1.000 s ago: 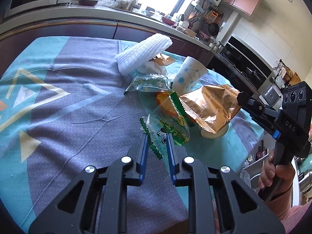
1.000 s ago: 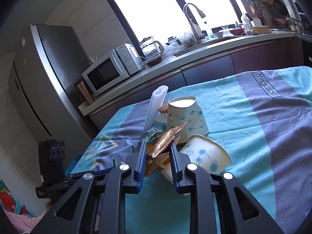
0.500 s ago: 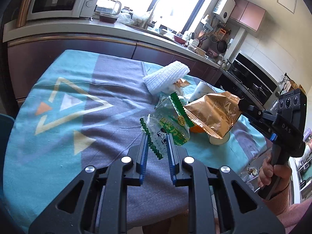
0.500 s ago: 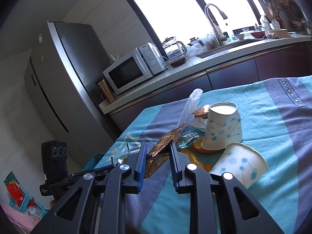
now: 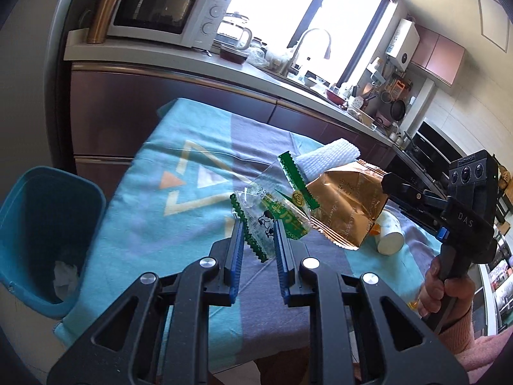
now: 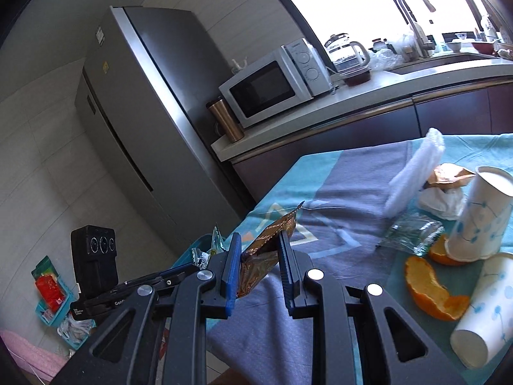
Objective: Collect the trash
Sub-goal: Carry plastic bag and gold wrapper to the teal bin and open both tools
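My left gripper (image 5: 258,234) is shut on a clear green-edged snack wrapper (image 5: 275,211) and holds it above the table's near-left part. My right gripper (image 6: 259,247) is shut on a gold foil wrapper (image 6: 266,250), lifted off the table; the foil wrapper (image 5: 346,205) and right gripper also show in the left wrist view. A blue trash bin (image 5: 41,237) with some white trash inside stands on the floor left of the table. On the table lie orange peel (image 6: 429,285), two paper cups (image 6: 481,211), a clear wrapper (image 6: 413,234) and a white foam net (image 6: 416,166).
The table has a teal and grey cloth (image 5: 179,199). A kitchen counter (image 5: 192,61) with a microwave (image 6: 275,83) and kettle runs behind it. A grey fridge (image 6: 134,112) stands at the left. The left gripper's body (image 6: 96,263) hangs beyond the table's left edge.
Both grippers have pulled back and to the left with their wrappers, away from the trash pile. The blue bin has come into the left wrist view.
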### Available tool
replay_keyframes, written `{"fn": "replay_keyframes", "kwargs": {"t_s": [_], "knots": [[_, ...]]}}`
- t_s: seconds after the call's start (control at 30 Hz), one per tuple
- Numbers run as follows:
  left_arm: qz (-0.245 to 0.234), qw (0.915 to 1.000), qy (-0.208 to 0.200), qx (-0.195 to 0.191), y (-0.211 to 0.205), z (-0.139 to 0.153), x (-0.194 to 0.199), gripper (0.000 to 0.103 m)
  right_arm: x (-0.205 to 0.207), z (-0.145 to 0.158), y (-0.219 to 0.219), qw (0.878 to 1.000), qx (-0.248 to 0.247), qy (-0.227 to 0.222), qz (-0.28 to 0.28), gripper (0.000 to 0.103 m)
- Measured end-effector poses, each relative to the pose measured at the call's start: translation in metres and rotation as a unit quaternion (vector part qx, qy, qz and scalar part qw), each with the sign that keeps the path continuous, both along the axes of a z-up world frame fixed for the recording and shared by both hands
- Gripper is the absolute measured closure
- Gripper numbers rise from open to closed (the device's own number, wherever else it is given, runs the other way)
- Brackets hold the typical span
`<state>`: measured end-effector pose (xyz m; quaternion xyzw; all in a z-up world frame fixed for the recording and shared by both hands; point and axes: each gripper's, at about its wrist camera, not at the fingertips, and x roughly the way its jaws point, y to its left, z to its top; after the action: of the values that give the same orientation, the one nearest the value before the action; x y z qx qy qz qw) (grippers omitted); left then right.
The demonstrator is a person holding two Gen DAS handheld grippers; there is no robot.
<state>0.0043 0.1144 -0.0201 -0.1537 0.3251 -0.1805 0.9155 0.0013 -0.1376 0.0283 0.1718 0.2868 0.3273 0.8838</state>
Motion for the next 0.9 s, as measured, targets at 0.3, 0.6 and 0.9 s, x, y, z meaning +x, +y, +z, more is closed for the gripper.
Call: {"fn": "replay_keyframes", "kwargs": {"t_s": [0.3,0.6,0.9], "knots": [[0.094,0.9955,-0.002,0.004,0.078,0.002,-0.018,0.084,0.027,0.003,0.065,0.997,0.006,0.012,0.082,0.082],[0.169,0.9855,0.009,0.014,0.141,-0.005,-0.028,0.084,0.045,0.001,0.133,0.989,-0.003,0.021,0.146,0.086],[0.193,0.9809,0.026,0.007,0.166,-0.02,-0.039,0.084,0.058,-0.005,0.162,0.986,-0.02,0.032,0.16,0.091]]}}
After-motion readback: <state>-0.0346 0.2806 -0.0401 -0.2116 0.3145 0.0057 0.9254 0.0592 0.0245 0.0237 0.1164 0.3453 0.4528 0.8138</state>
